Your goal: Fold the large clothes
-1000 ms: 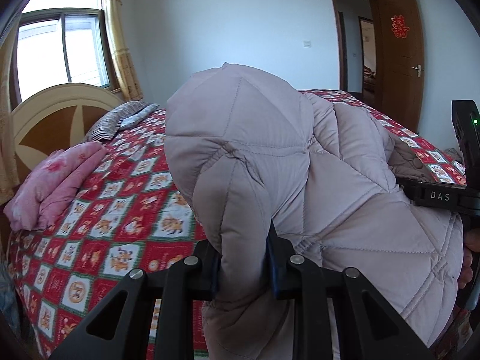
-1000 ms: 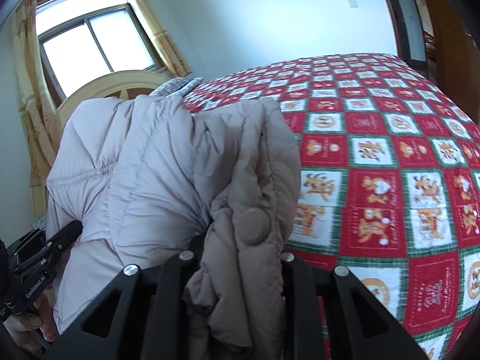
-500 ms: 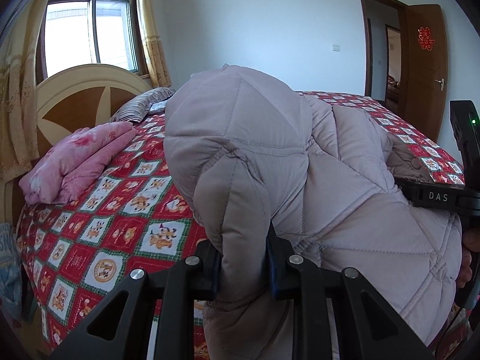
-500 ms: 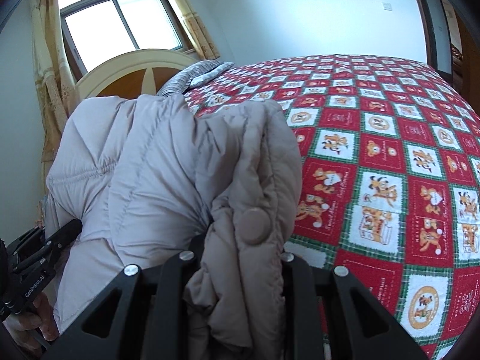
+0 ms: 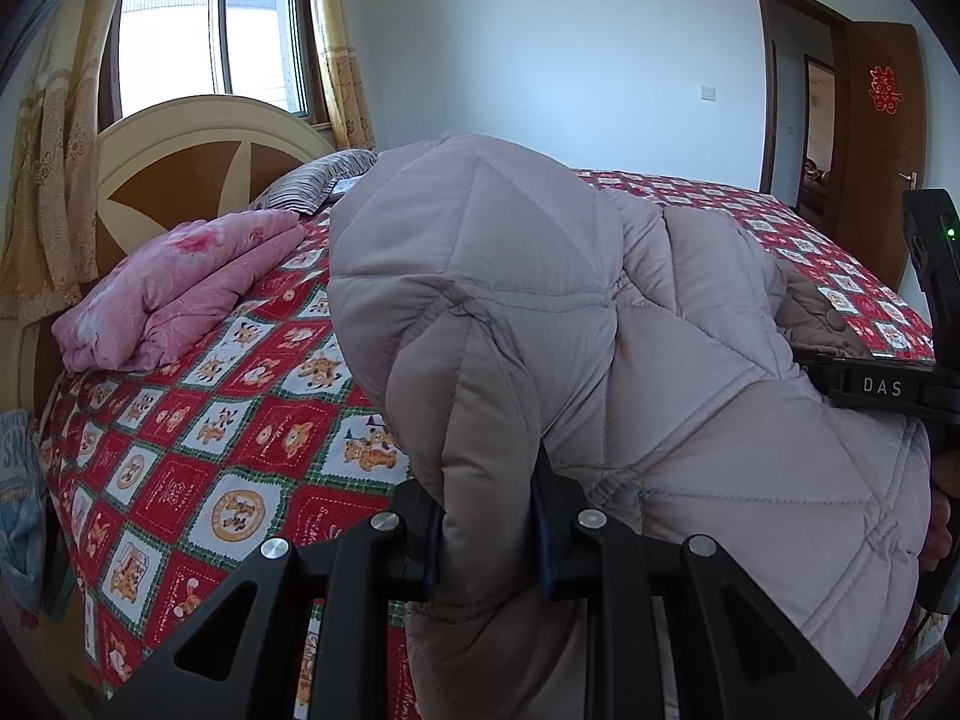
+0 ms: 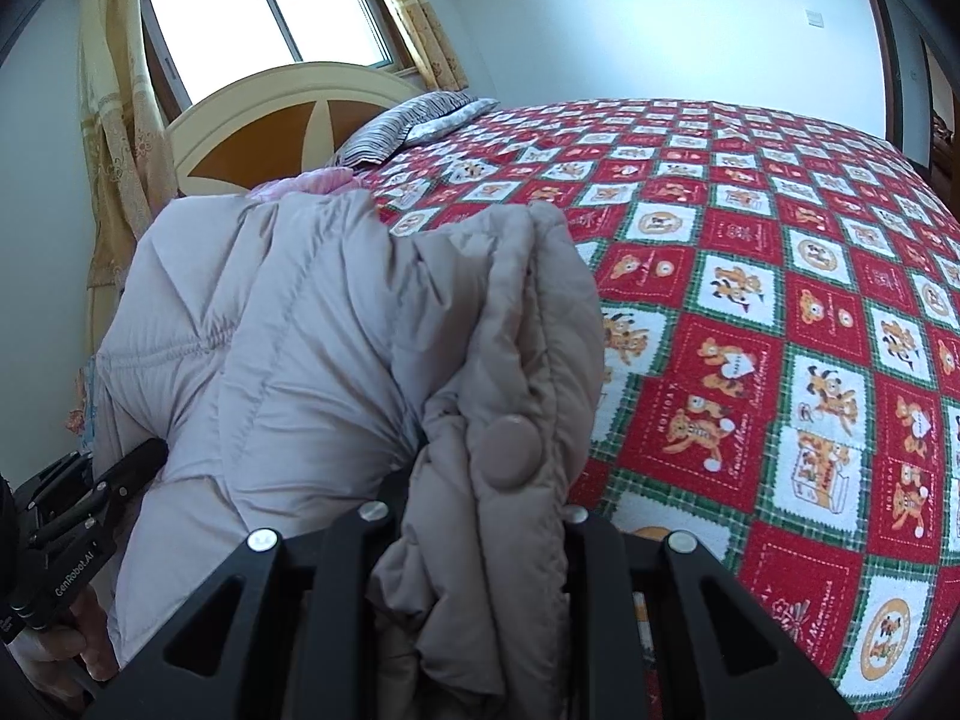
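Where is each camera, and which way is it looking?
Left wrist: sits on the left gripper, looking along its fingers across the bed toward the door; the right gripper shows at right.
Right wrist: sits on the right gripper, looking over the bed toward the headboard; the left gripper shows at lower left.
Both show the jacket clamped in their own fingers, the window and the bed.
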